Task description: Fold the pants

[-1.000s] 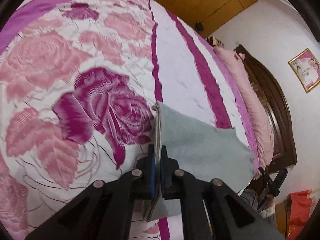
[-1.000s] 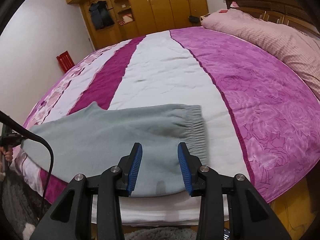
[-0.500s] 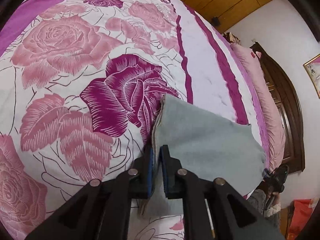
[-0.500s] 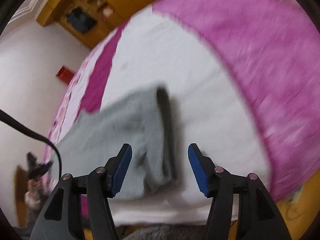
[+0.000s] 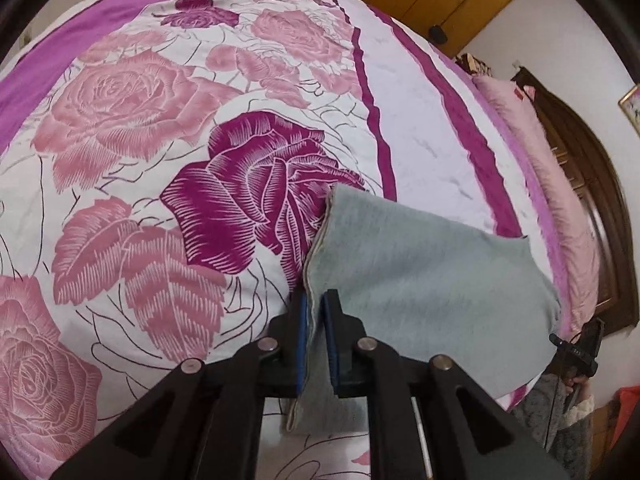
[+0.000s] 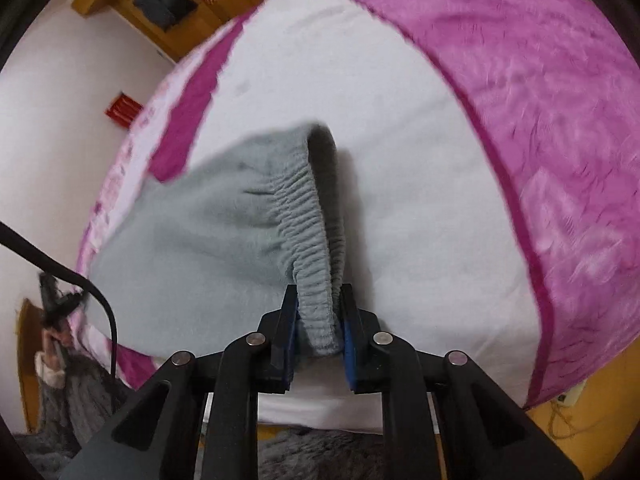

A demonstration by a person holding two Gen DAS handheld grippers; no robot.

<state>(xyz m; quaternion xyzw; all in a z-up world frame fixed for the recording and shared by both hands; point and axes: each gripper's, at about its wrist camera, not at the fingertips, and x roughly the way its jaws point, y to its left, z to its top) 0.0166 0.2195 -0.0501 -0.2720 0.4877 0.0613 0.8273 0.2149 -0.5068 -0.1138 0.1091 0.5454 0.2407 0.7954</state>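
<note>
Grey pants [image 5: 420, 280] lie across the near part of a bed with a pink and magenta quilt [image 5: 160, 140]. My left gripper [image 5: 318, 304] is shut on the leg hem end of the pants, with the fabric edge standing up between the blue pads. In the right wrist view the pants [image 6: 208, 248] stretch off to the left. My right gripper [image 6: 318, 300] is shut on the ribbed elastic waistband [image 6: 316, 224], which is lifted a little off the white stripe of the quilt [image 6: 400, 160].
A pink pillow [image 5: 560, 200] and dark wooden headboard [image 5: 592, 184] stand at the bed's far right. Wooden wardrobes [image 6: 168, 4] line the back wall. A grey rug [image 6: 320, 452] lies on the floor below the bed edge. A black cable [image 6: 96, 300] hangs at the left.
My right gripper was open above the waistband; it has moved in, closed on it and raised it. My left gripper kept its hold on the hem and shifted slightly.
</note>
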